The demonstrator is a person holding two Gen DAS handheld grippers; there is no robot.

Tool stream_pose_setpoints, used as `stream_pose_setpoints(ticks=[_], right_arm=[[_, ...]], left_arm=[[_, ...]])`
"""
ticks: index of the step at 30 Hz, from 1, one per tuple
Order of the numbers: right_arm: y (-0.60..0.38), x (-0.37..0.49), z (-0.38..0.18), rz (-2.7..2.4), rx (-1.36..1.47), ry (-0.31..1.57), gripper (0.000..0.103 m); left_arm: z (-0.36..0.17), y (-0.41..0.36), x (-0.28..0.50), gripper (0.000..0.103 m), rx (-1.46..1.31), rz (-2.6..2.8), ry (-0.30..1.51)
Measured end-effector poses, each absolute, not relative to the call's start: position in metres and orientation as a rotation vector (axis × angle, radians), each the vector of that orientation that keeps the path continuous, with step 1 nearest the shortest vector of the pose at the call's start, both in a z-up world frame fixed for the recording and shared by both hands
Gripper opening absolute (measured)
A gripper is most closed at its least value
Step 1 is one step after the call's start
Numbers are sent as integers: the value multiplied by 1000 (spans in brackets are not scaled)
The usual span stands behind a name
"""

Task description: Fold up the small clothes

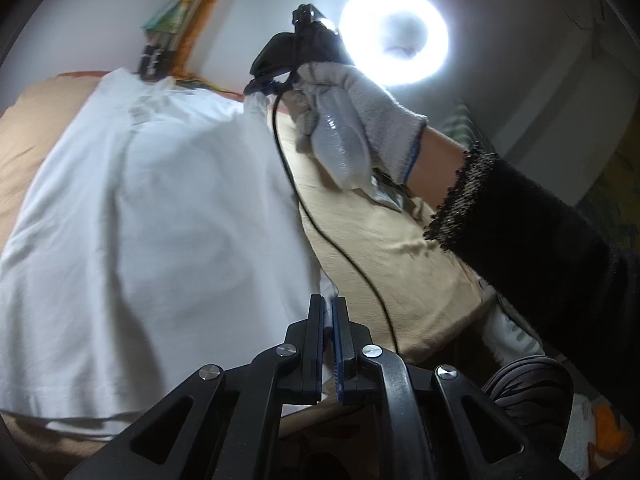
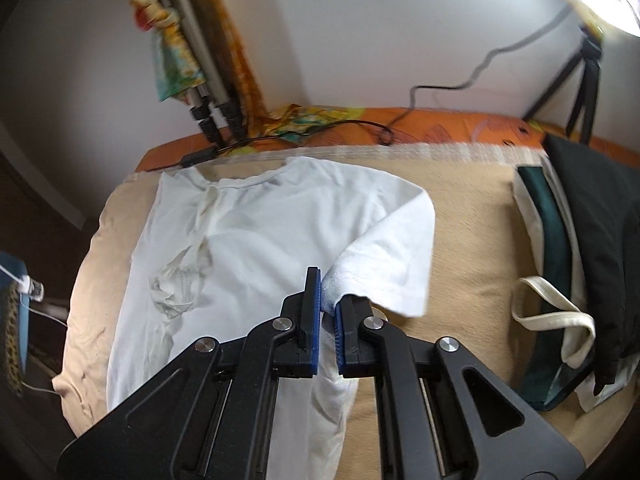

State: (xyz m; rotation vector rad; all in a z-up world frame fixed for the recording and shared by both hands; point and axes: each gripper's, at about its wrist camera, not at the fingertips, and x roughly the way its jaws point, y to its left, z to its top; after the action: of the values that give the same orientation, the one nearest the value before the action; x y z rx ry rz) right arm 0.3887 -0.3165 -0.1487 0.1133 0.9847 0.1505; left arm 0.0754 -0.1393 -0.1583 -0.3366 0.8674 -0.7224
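Right wrist view: white cotton T-shirt (image 2: 256, 240) sleeve clamped in right gripper (image 2: 329, 312); left gripper (image 1: 328, 336) pinches hem. Both edges should be carried across evenly.

White T-shirt (image 2: 256, 240); beige blanket (image 2: 472, 248); blue-padded black fingers (image 2: 314, 320).

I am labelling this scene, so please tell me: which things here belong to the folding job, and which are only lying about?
Part of the job:
- white T-shirt, spread on the beige blanket
- right gripper, shut on its sleeve
- left gripper, shut on its edge

Only lying about:
- cloth bag and dark garment, right of the shirt
- black cable
- tripod
- ring light
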Motion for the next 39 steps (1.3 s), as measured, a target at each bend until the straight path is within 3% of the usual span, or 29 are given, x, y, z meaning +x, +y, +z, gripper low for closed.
stream_pose_setpoints(ticks=[10,23,26,27,31,39], right_arm=[[-227,408,-171,197,-82,1028,7],[-200,425,-209,246,-67,1084,7],[-209,426,-205,290,15,1100,11],[-214,426,-201,326,66,1116,19],[-235,415,-175,462,209,1110,48],[-316,418,-133,334,319,991,48]], left_arm=[[-185,-83,74,0,-435,-593,906],[-186,-70,72,1,-406,-515,902],[-180,-73,69,18,-376,-519,888],[-177,-74,67,24,-370,-523,882],[-164,-72,62,33,-327,-521,849],[-134,-46,70,33,-311,-526,818]])
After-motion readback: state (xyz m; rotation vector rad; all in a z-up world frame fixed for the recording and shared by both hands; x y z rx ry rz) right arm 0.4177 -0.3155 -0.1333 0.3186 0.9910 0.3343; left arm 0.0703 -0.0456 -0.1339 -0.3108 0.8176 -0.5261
